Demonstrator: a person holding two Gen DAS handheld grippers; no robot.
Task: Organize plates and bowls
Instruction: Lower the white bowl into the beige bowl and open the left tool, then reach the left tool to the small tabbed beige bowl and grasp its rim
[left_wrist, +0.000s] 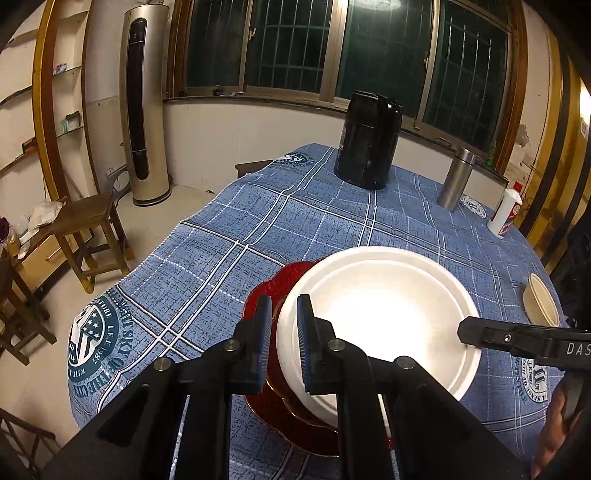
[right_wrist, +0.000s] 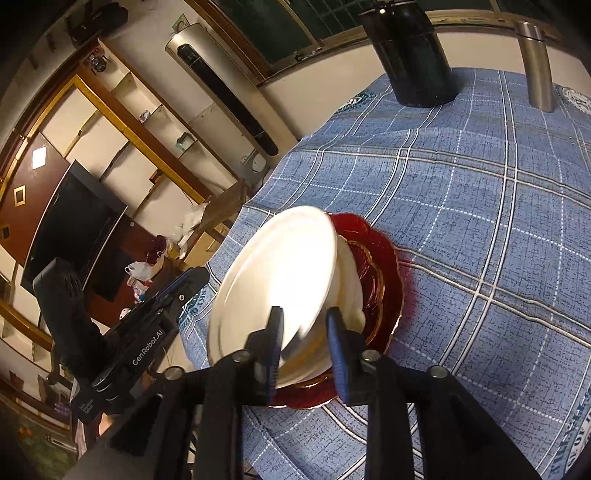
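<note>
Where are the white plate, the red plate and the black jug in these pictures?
white plate (left_wrist: 388, 314), left wrist view, on its inner surface.
red plate (right_wrist: 384, 266), right wrist view, on its exposed rim.
black jug (left_wrist: 365, 144), left wrist view, on its body.

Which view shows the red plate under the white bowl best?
Right wrist: the red plate shows its scalloped rim and gold rings beside the white bowl. The left wrist view shows only a rim sliver behind the fingers.

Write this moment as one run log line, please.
left gripper: shut on white bowl rim | right gripper: open around rim | bowl: on red plate
</note>
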